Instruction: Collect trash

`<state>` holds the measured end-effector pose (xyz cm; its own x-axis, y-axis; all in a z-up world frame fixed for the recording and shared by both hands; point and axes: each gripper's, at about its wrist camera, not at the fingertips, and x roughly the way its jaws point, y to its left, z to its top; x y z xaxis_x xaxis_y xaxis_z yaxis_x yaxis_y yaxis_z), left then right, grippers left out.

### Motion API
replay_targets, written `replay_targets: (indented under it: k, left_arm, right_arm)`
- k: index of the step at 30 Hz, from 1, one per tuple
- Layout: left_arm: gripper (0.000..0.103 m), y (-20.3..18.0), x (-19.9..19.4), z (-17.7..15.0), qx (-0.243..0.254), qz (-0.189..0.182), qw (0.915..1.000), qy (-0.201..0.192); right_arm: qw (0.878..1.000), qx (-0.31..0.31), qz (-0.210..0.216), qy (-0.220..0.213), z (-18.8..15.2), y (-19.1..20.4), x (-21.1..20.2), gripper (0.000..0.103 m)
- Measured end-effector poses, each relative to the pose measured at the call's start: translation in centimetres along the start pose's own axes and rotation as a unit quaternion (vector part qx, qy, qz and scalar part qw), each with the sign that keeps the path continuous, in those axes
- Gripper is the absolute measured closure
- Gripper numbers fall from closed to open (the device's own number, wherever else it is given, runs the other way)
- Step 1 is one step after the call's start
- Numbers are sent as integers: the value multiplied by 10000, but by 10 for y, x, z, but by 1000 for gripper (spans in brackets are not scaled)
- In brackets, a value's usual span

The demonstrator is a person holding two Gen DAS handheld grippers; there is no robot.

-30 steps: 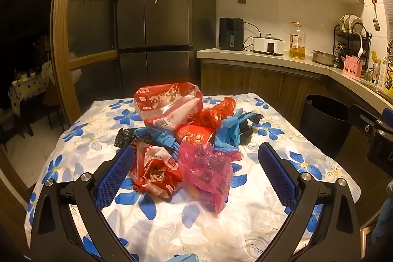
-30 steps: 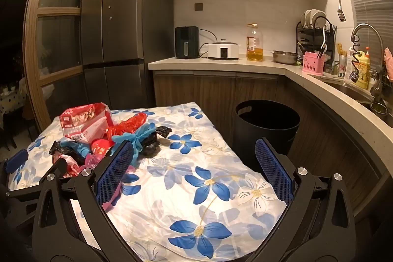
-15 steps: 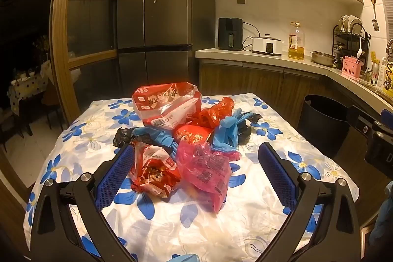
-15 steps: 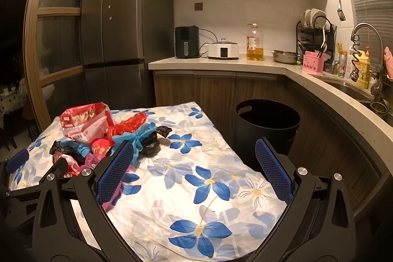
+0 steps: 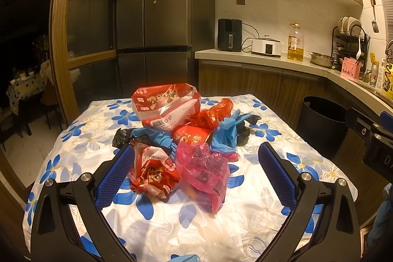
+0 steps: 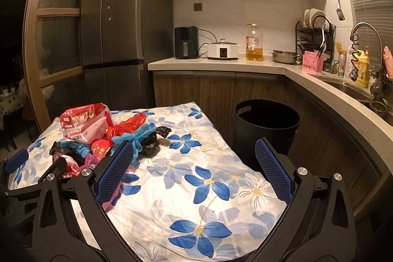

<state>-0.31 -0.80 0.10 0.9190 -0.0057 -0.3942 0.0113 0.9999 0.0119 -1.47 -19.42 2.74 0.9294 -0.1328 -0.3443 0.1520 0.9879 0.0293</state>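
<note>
Pink bag [image 5: 203, 173] heads the trash pile [image 5: 186, 136] mid-table, between wide-open, empty left gripper [image 5: 196, 173]. Right gripper [image 6: 194, 173] likewise empty. Risk: thin film slips or snags neighbours, missing bin [image 6: 266, 124] off the table's right edge.

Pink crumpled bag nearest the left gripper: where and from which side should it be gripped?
Probably the raised crumpled top of the pink bag, approached from the near edge by the open left gripper. That bunched ridge stands proud of the tablecloth, whereas its lower tail lies flat.
</note>
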Motion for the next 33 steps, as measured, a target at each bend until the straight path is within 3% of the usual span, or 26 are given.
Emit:
replay_targets:
  k: [33]
  left_arm:
    - [6, 5, -3, 4, -52, -45, 10000, -36]
  right_arm:
    - [10000, 19, -3, -18, 0, -2, -1, 5]
